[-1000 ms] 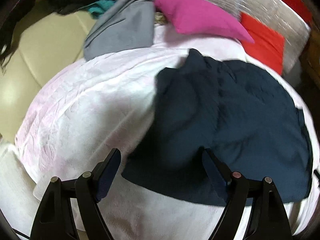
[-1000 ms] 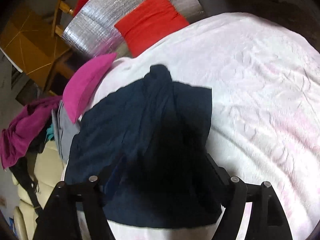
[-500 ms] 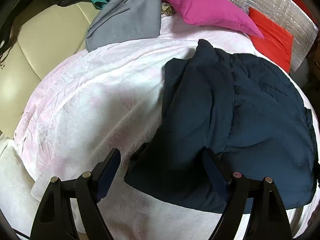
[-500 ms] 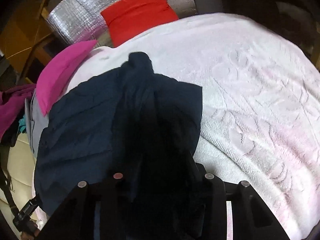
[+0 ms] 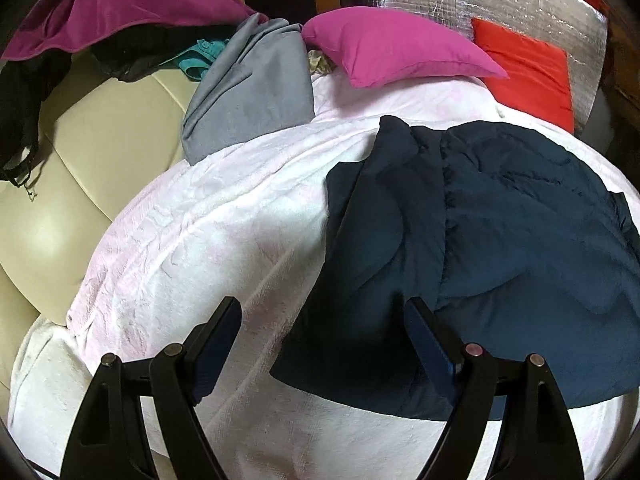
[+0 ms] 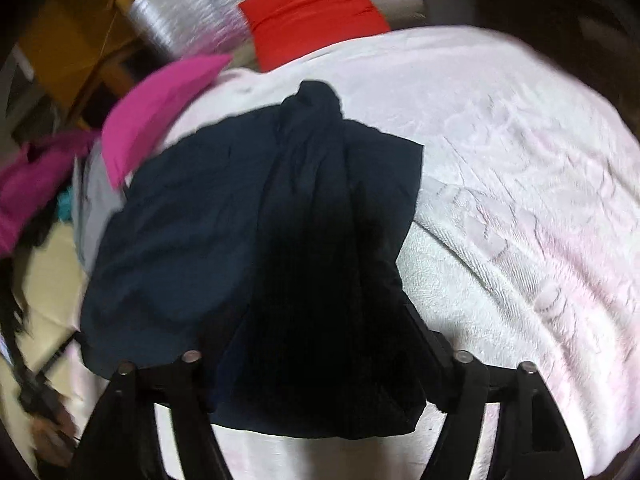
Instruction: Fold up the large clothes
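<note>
A dark navy garment (image 5: 480, 248) lies folded over on a white-pink blanket (image 5: 208, 240). My left gripper (image 5: 324, 320) is open and empty, hovering above the garment's near left corner. In the right wrist view the same garment (image 6: 260, 220) fills the middle, and its near edge drapes between and over the fingers of my right gripper (image 6: 316, 344). The right jaws stand wide apart; the fingertips are hidden by the cloth.
A grey folded garment (image 5: 256, 88), a magenta pillow (image 5: 396, 52) and a red cushion (image 5: 528, 68) against silver foil (image 5: 500, 0) lie at the far end. A cream sofa (image 5: 80, 168) with purple and black clothes (image 5: 112, 8) is on the left.
The right gripper closed on the garment half a second ago and has now opened wide. The left gripper pulled back slightly and stayed open.
</note>
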Motion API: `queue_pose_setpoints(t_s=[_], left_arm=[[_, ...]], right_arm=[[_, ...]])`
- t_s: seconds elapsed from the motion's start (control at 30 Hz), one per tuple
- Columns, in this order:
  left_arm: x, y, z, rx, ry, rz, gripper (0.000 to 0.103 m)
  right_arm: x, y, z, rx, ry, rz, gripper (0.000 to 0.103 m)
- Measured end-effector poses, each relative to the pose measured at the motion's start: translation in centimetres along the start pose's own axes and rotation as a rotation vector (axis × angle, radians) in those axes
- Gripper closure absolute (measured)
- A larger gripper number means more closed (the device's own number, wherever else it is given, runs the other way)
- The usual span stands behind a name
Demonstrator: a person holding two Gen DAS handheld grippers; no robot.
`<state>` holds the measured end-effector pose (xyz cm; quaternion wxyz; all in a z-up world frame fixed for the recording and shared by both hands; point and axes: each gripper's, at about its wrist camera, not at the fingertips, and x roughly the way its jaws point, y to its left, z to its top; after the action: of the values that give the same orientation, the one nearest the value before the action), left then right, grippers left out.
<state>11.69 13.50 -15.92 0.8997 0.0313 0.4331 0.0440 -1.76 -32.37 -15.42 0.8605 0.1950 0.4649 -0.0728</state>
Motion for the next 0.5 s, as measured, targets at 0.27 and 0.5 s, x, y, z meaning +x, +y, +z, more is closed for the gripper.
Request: queue_pose_setpoints(t_s=[0.27,0.5], left_arm=[[-0.2,0.2,-0.3,0.005,0.005,0.009,0.018],[-0.1,0.0,-0.3,0.009,0.001,0.005,0.018]], right_arm=[[1.0,-0.7,0.8,0.041,-0.003,-0.004,0.068],[-1.5,-0.8,0.9,0.063,-0.055,0.029,0.041]])
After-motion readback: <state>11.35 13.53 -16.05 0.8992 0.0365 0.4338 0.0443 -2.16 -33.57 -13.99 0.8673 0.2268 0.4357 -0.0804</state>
